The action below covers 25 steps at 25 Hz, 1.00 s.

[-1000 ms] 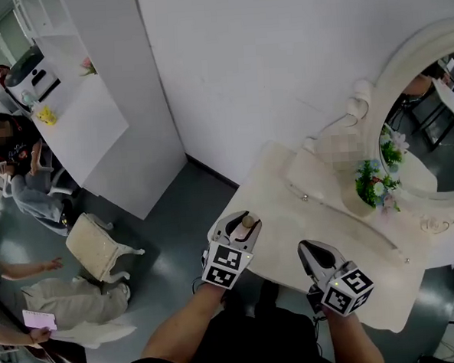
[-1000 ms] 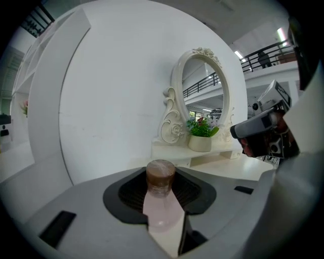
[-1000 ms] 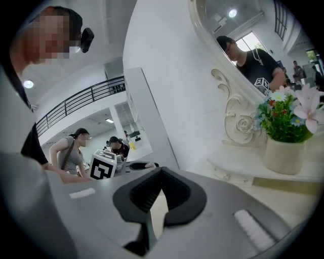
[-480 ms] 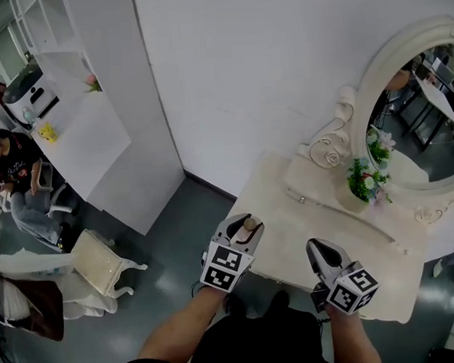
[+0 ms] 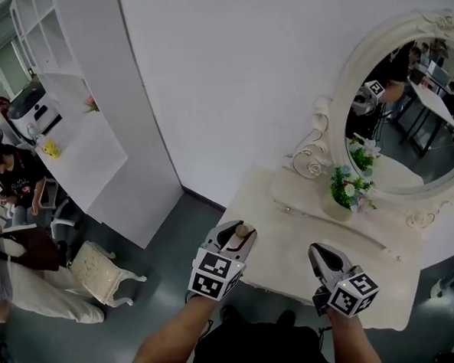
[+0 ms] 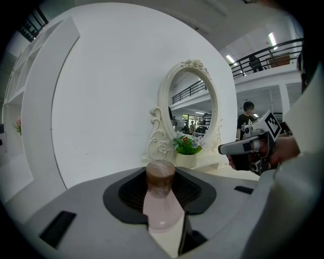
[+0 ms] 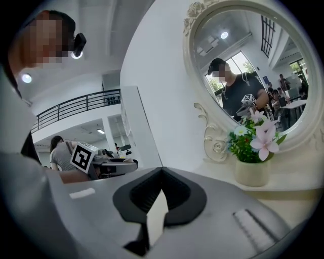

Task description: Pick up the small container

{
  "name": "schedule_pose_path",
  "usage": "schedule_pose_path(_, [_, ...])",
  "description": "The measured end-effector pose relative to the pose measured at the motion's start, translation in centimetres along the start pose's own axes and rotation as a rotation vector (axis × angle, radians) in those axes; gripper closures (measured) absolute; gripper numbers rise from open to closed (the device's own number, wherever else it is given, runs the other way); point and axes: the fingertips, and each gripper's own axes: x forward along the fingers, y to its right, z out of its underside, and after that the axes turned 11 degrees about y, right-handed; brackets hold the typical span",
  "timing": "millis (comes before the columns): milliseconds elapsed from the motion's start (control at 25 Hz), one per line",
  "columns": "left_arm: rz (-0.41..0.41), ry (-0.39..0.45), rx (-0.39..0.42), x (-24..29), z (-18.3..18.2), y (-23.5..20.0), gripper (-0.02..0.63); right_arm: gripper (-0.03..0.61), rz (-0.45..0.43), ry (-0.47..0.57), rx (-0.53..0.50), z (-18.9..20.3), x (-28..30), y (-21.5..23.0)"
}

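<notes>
Potted flowers (image 5: 344,193) stand on the white dressing table (image 5: 286,244) before the oval mirror (image 5: 407,120), perhaps touching it.

Low in the centre, the small container (image 6: 161,202) has a smooth, translucent pink body and a brown cap. The left gripper (image 5: 238,234) is matt grey plastic with black ribbed pads (image 6: 131,195). The mirror frame (image 6: 163,126) is carved and painted cream. The table (image 5: 292,249) is smooth cream. The floor (image 5: 162,242) is grey with a slight sheen.
</notes>
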Motion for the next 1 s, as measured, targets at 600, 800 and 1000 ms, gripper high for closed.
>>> schedule_pose_path(600, [-0.061, 0.049, -0.020, 1.8, -5.7, 6.2, 0.471, 0.569, -0.104, 0.082, -0.052, -6.5, -5.1, 4.2])
schedule_pose_path(800, [-0.039, 0.049, -0.020, 2.3, -7.0, 7.0, 0.471, 0.569, -0.103, 0.110, -0.060, -8.1, -5.7, 4.3])
schedule_pose_path(1000, [-0.031, 0.060, -0.034, 2.2, -7.7, 7.1, 0.471, 0.569, -0.097, 0.145, -0.072, -9.0, -6.3, 3.9])
